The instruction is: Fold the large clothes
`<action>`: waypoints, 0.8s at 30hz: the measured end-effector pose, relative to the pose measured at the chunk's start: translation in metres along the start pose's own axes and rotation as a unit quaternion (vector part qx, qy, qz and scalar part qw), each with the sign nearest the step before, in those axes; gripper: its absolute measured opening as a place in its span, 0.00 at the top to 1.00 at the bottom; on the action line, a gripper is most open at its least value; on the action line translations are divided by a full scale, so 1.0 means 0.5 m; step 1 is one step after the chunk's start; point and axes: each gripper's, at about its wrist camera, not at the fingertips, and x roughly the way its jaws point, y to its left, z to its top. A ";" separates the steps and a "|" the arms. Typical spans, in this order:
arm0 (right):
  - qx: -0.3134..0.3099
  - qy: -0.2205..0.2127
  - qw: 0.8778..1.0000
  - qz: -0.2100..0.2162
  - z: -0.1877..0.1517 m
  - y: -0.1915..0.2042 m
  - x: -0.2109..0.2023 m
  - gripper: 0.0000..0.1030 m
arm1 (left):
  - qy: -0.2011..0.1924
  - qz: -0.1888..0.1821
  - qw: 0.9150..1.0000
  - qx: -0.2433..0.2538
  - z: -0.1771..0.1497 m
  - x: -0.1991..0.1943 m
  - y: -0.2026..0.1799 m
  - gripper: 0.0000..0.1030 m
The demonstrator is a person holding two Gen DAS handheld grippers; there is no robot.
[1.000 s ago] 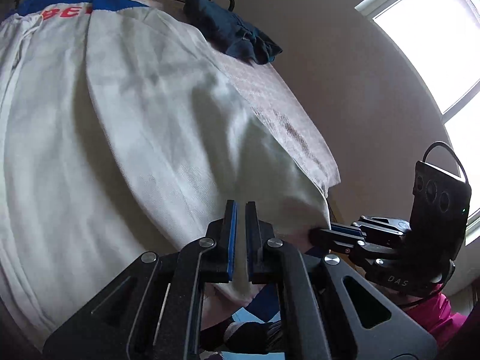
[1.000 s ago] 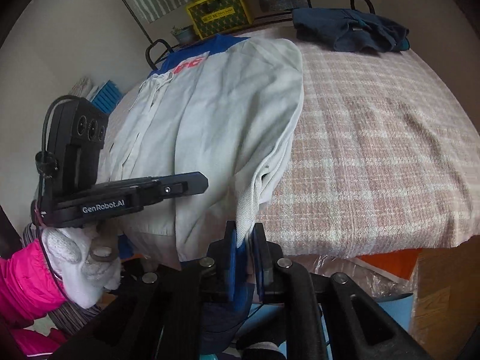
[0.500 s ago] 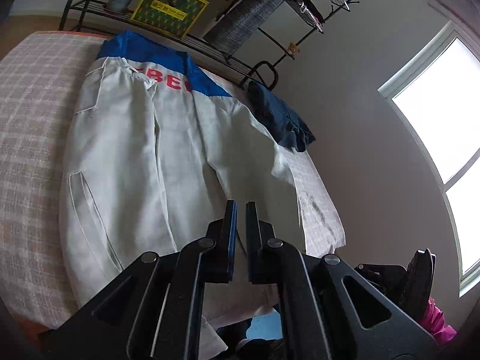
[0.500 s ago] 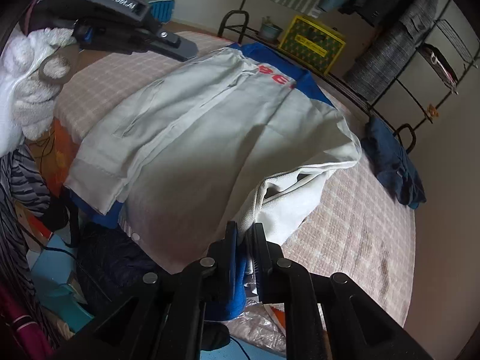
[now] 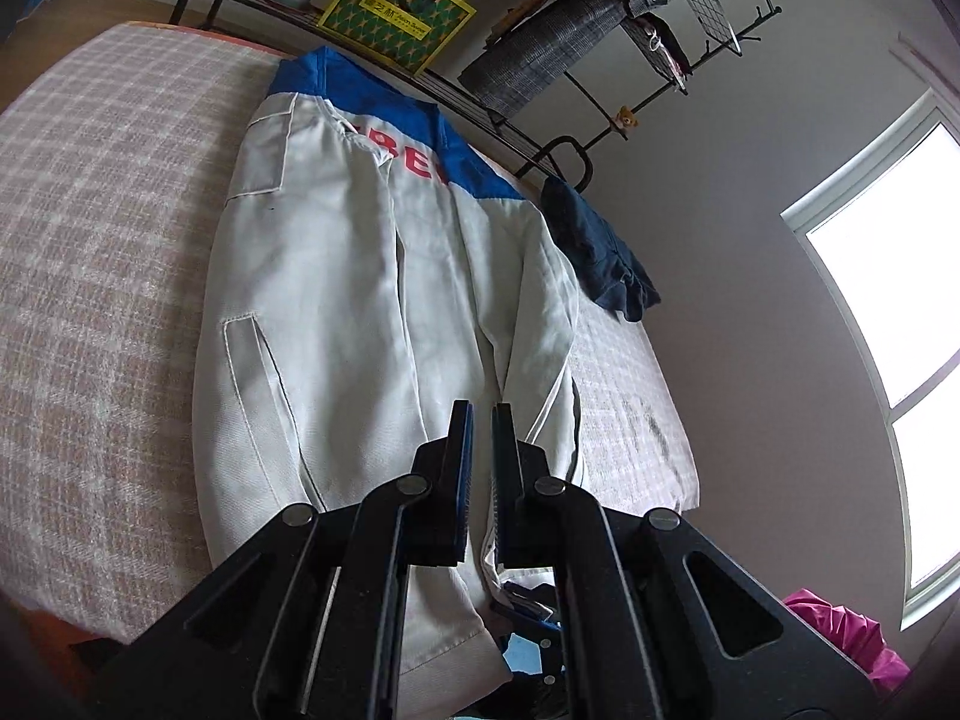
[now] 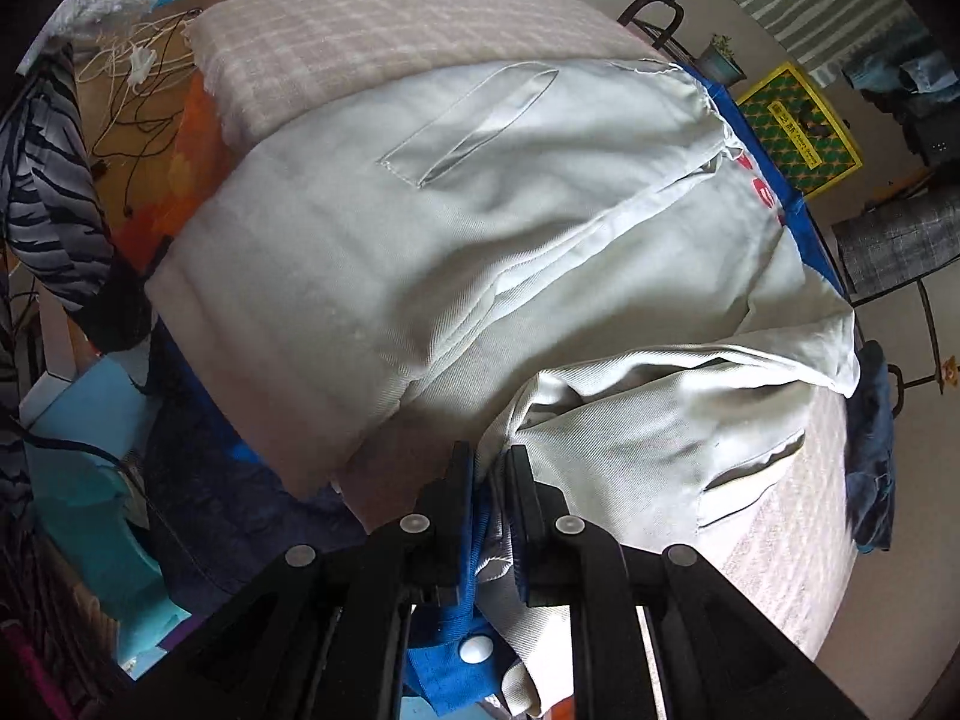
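A large white jacket point(image 5: 360, 312) with a blue yoke and red letters lies lengthwise on the checked bed point(image 5: 90, 228). My left gripper point(image 5: 482, 420) hovers over its near hem, shut, with nothing seen between the pads. In the right wrist view the jacket point(image 6: 420, 228) fills the frame. The right gripper point(image 6: 487, 462) points steeply down and pinches the end of a sleeve point(image 6: 660, 420). The sleeve's blue cuff point(image 6: 456, 654) with a white snap hangs below the fingers. Its jaws are opening, with the cloth still between them.
A dark blue garment point(image 5: 600, 252) lies at the bed's far right corner. Behind the bed, a metal rack point(image 5: 456, 102) carries a yellow crate point(image 5: 396, 18) and a potted plant. A bright window point(image 5: 888, 276) is at right. Cables and clutter point(image 6: 132, 96) lie on the floor beside the bed.
The left gripper drew back from the hem, so the whole jacket now shows. The right gripper rolled and tipped downward, carrying the sleeve end over the jacket. The left gripper left the right view.
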 end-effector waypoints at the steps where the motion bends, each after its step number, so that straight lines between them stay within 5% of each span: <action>1: 0.018 -0.006 1.000 0.022 -0.004 -0.010 -0.002 0.86 | 0.007 0.000 1.000 0.000 -0.009 0.008 -0.003 0.98; 3: 0.053 -0.014 0.995 0.082 -0.013 -0.033 -0.014 0.72 | 0.028 0.001 1.000 0.007 -0.024 0.035 -0.011 0.98; 7: 0.112 -0.058 0.978 0.167 -0.047 -0.088 -0.077 0.71 | 0.065 0.005 0.997 0.041 -0.058 0.089 -0.049 0.98; 9: 0.143 -0.083 0.968 0.187 -0.069 -0.127 -0.109 0.62 | 0.081 0.020 0.994 0.064 -0.074 0.116 -0.069 0.81; 10: 0.159 -0.095 0.965 0.188 -0.081 -0.150 -0.120 0.57 | 0.086 0.023 0.994 0.068 -0.081 0.130 -0.075 0.61; 11: 0.176 -0.104 0.961 0.186 -0.091 -0.175 -0.128 0.52 | 0.090 0.024 0.993 0.069 -0.088 0.142 -0.079 0.53; 17: 0.294 -0.135 0.934 0.155 -0.135 -0.341 -0.106 0.49 | 0.127 0.040 0.988 0.082 -0.115 0.218 -0.095 0.53; 20: 0.354 -0.144 0.912 0.151 -0.151 -0.423 -0.072 0.37 | 0.144 0.037 0.986 0.072 -0.128 0.243 -0.092 0.53; 24: 0.414 -0.148 0.882 0.168 -0.163 -0.514 -0.020 0.37 | 0.159 0.034 0.983 0.080 -0.141 0.265 -0.098 0.53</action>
